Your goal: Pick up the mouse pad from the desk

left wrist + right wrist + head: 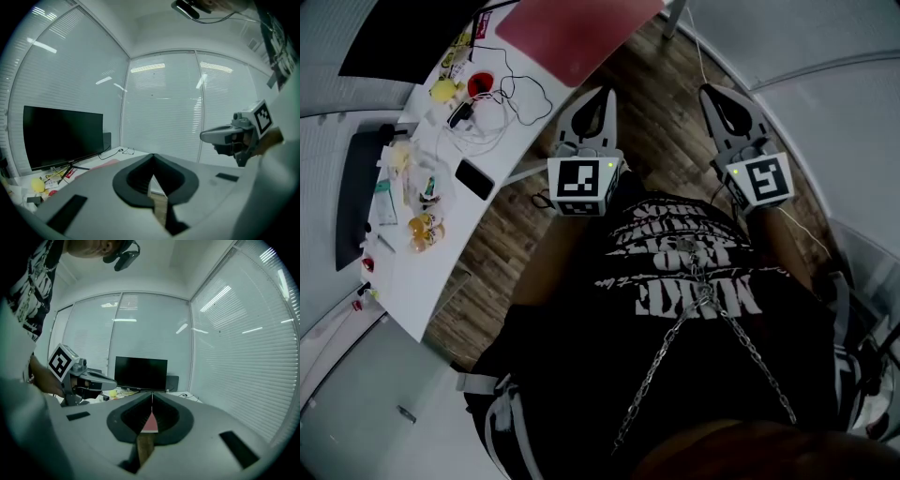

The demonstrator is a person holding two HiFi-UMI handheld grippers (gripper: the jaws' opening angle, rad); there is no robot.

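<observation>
Head view, mouse pad (572, 33) on desk (422, 281), left gripper (602, 96), right gripper (716, 94) closed, empty

I can read nothing for sure: the white lettering (698, 274) on my black shirt (581, 375), toward six o'clock, is too jagged.

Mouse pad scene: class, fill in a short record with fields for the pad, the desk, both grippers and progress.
Mouse pad: red, lying on the desk, not held
Desk: white, cluttered; monitor, phone and cables on it
Left gripper: shut, empty, over the floor, apart from the pad
Right gripper: shut, empty, beside the left
Progress: pick-up not yet begun
</observation>
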